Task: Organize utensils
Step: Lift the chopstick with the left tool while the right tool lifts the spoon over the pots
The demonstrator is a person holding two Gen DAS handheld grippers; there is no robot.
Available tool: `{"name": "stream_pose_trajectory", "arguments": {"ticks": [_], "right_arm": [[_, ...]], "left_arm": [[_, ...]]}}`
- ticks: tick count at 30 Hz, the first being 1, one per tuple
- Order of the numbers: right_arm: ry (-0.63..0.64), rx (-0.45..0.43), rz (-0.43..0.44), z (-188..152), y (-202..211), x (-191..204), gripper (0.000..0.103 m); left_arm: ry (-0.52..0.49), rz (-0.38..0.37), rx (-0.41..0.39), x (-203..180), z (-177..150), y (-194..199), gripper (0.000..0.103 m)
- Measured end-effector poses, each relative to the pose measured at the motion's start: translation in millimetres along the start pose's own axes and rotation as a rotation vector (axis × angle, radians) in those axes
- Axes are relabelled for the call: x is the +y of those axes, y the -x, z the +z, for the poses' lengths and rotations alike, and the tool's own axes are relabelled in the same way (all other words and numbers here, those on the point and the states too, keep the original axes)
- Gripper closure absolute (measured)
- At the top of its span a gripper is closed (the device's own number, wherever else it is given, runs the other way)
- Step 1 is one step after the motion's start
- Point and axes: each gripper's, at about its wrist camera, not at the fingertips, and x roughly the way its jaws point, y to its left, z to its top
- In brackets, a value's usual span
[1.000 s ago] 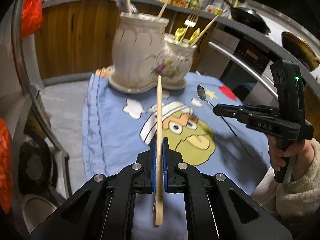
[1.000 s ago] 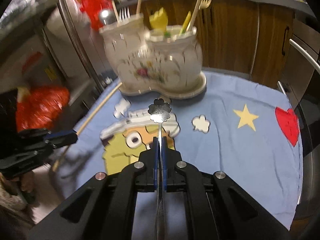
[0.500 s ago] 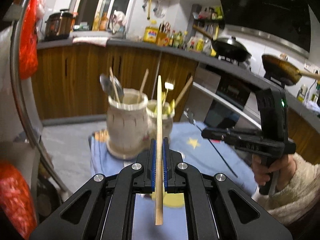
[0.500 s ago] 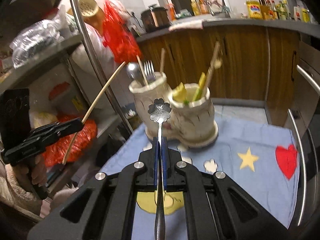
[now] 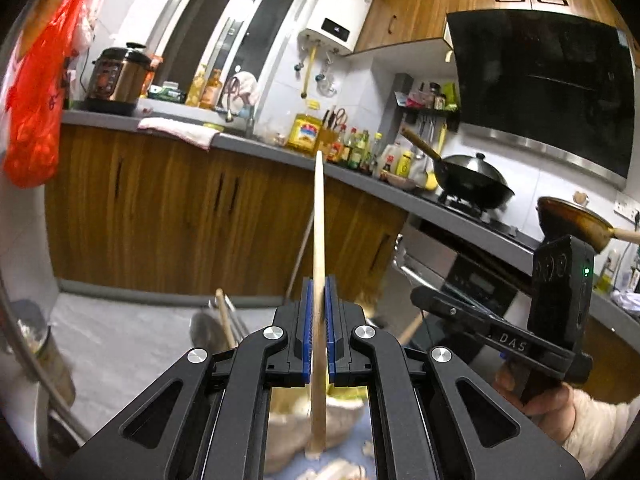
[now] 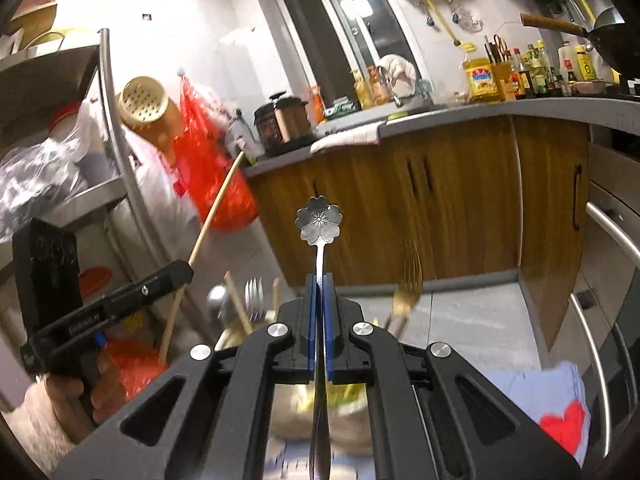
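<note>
My left gripper (image 5: 319, 292) is shut on a wooden chopstick (image 5: 319, 220) that points up and forward. My right gripper (image 6: 319, 284) is shut on a thin metal spoon with a flower-shaped bowl (image 6: 319, 222). Both are raised above the cream ceramic utensil holder (image 6: 352, 420), which shows blurred low behind the fingers. Out of it stick a silver fork (image 6: 254, 294), a gold fork (image 6: 406, 292) and a spoon (image 5: 204, 330). In each view the other gripper appears: the right gripper (image 5: 420, 296) at the right, the left gripper (image 6: 184, 270) with its chopstick (image 6: 212, 216) at the left.
A blue cloth (image 6: 552, 392) with a red heart covers the table. Wooden cabinets (image 5: 160, 216) and a grey counter with bottles and a wok (image 5: 472, 188) run behind. A metal rack (image 6: 112, 128) and a red bag (image 6: 212, 176) stand at the left.
Both grippers have risen and tilted upward with their utensils still held. The holder and cloth have slid to the bottom of both views, and the counter and wall now fill them.
</note>
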Motion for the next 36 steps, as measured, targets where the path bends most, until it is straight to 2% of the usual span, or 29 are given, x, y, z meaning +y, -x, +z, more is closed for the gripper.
{"name": "stream_pose_trajectory", "arguments": {"ticks": [5,11,16,21,25,36], "right_arm": [[0.002,-0.075,-0.019,5.7,-27.4,-6.2,0.100],[0.063,-0.167,-0.044,1.3,-46.4,-5.7,0.100],[0.126,-0.211,-0.074,-5.8,-45.1,1.2,0.100],[0.176,-0.256,-0.070,-8.0,-38.6,12.2,0.100],[0.216,-0.243,-0.077,-12.9,-48.0,18.6,0.100],[0.208,-0.170,-0.110,-36.3,-68.8,1.3,0.100]], "left_arm": [[0.022,0.015,-0.023,10.2,-1.7,-24.4,0.097],[-0.012,0.039,-0.023,14.7,-15.8,-37.1,0.097],[-0.008,0.043,-0.029,22.9,-27.2,-38.4,0.097],[0.012,0.035,-0.051,30.6,-31.6,-35.8,0.097],[0.007,0.026,-0.065,30.5,-33.0,-34.2,0.097],[0.043,0.011,-0.063,39.6,-39.2,-34.7,0.096]]}}
